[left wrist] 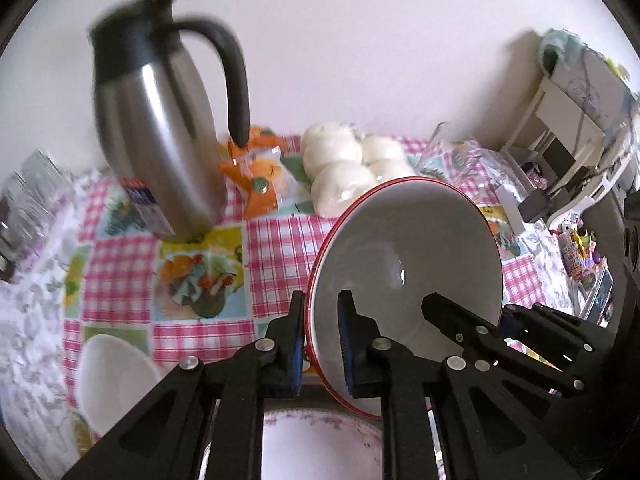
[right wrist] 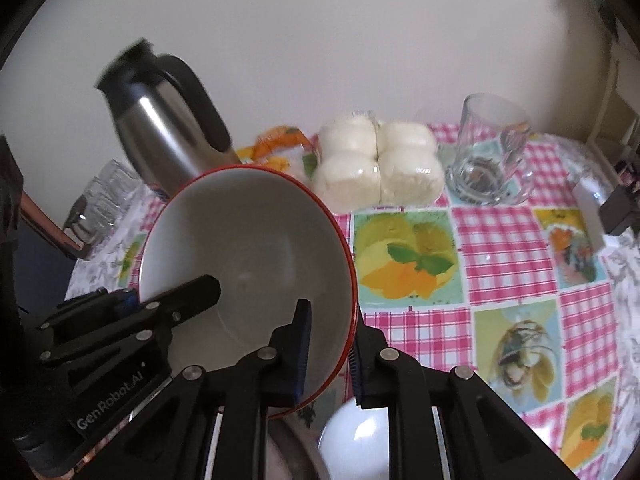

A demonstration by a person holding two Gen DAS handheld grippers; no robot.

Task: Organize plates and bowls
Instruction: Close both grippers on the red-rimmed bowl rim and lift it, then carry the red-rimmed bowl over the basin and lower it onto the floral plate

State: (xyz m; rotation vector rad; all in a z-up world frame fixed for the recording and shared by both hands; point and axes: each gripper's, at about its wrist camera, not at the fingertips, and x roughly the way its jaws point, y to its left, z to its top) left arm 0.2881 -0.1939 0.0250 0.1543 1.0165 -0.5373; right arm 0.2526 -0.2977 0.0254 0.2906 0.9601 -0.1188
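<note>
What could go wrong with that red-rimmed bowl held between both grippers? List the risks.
1. The red-rimmed bowl hangs tilted, pinched only at opposite rim edges by the left gripper and right gripper; uneven pulling could make it slip.
2. A floral-rimmed bowl and a small white bowl sit just below; a drop could chip them.
3. The steel thermos jug stands close behind; a swing might knock it.

Red-rimmed bowl pinched at opposite rims between right tongs and left tongs, above checked tablecloth.
</note>
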